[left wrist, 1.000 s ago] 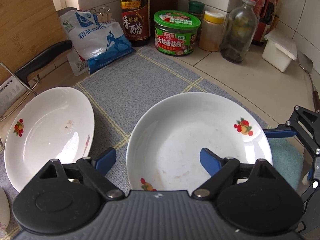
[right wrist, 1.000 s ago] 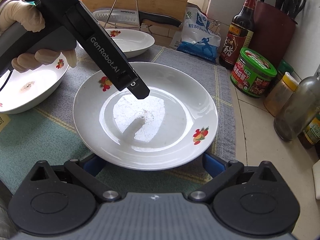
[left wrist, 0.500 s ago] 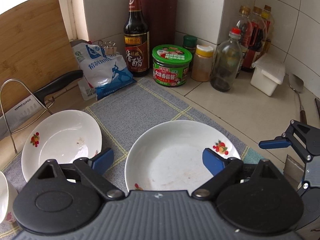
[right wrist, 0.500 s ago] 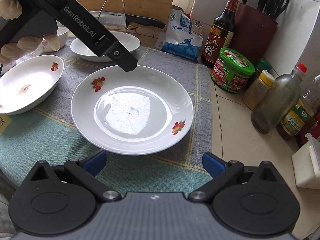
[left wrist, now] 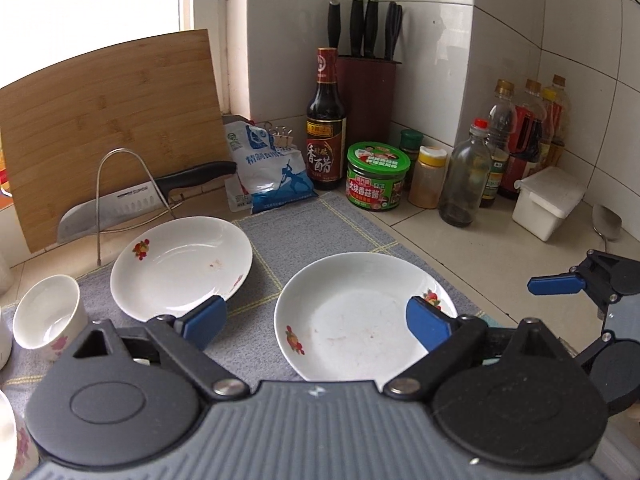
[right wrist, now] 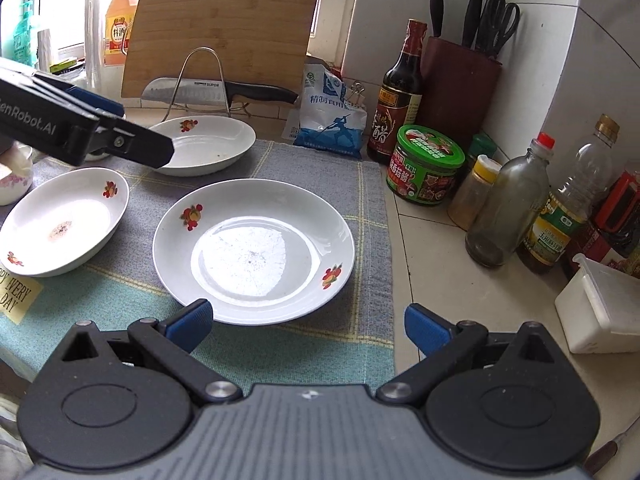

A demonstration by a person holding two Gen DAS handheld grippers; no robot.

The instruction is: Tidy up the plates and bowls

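Plates lie on the grey mat [right wrist: 372,200]: the middle plate [right wrist: 254,252] sits below both tongs. The left gripper [left wrist: 316,318] is opening, with nothing between its jaws. The right gripper [right wrist: 308,320] stands wide apart, empty.

center plate [right wrist: 256,248]: white, fruit decals, flat at your mat's right edge
rear plate [right wrist: 208,144]: mat's back edge
left plate [right wrist: 64,220]: stained centre
cup [left wrist: 50,312]: upright, mat's left edge
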